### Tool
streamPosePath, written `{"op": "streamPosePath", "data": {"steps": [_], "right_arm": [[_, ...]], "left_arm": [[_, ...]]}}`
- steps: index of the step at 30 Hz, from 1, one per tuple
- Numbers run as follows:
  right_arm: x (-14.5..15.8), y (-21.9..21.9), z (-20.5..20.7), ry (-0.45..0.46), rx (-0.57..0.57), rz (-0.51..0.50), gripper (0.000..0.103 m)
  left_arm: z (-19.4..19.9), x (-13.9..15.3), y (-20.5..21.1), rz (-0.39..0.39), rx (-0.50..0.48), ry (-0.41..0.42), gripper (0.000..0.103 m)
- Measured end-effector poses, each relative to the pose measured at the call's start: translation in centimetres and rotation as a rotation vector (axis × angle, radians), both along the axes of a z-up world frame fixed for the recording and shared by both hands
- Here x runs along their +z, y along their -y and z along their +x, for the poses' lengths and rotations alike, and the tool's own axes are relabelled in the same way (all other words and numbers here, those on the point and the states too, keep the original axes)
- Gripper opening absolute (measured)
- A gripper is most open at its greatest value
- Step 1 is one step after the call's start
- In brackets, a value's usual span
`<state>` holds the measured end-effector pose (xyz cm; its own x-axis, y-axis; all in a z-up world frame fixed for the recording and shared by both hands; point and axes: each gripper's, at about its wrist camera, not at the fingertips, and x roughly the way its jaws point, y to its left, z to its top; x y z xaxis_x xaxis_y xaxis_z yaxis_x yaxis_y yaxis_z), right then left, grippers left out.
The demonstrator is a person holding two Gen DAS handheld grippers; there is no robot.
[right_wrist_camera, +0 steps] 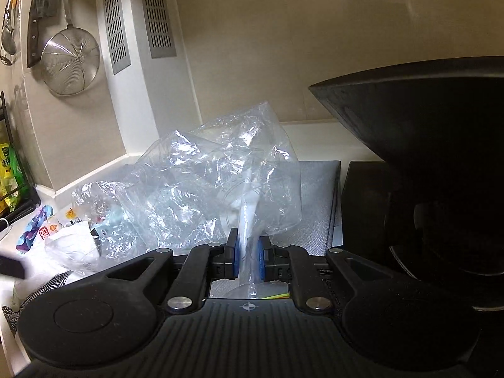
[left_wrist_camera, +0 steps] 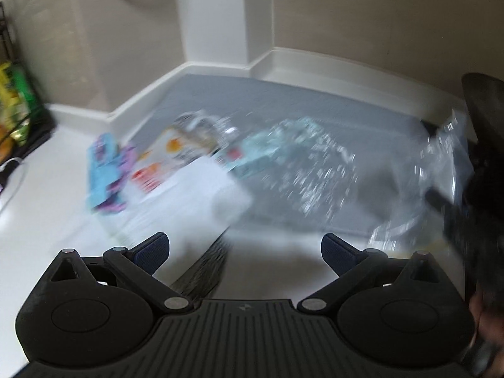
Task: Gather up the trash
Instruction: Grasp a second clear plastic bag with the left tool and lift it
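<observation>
My right gripper (right_wrist_camera: 249,252) is shut on the edge of a clear crumpled plastic bag (right_wrist_camera: 201,176), which billows up in front of it. In the left wrist view that bag (left_wrist_camera: 441,170) hangs at the far right, blurred. My left gripper (left_wrist_camera: 245,249) is open and empty over the white counter, just short of a heap of trash. The heap holds a blue and purple wrapper (left_wrist_camera: 107,173), a white packet with orange print (left_wrist_camera: 157,163), a white sheet (left_wrist_camera: 195,195), a teal packet (left_wrist_camera: 255,157) and clear crinkled plastic (left_wrist_camera: 315,173). The same wrappers (right_wrist_camera: 47,226) lie at the right view's lower left.
A dark wok (right_wrist_camera: 425,145) fills the right side on a black stove (right_wrist_camera: 365,208). A grey mat (left_wrist_camera: 283,100) lies against the wall skirting. A rack with green and yellow packets (left_wrist_camera: 15,107) stands left. A strainer (right_wrist_camera: 71,60) and knives hang on the wall.
</observation>
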<state>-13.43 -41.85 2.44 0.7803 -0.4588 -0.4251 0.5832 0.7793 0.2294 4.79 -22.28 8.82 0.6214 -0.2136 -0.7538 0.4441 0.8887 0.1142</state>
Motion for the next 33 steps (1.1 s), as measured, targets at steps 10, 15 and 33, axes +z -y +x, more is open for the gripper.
{"op": "streamPosePath", "data": {"steps": [10,15,33], "right_arm": [[-0.4,0.6,0.5,-0.005,-0.005,0.054,0.012],[-0.5,1.0,0.7,-0.008,-0.015,0.073,0.013],[-0.9,1.3,0.6,0.012,0.003,0.078,0.013]], "left_arm": [[5.2,-4.1,6.7,0.028,-0.002,-0.059,0.103],[6.5,-6.2,7.9,0.050,-0.023,-0.127,0.103],[1.9,-0.8,2.8,-0.094,-0.035,-0.021,0.006]]}}
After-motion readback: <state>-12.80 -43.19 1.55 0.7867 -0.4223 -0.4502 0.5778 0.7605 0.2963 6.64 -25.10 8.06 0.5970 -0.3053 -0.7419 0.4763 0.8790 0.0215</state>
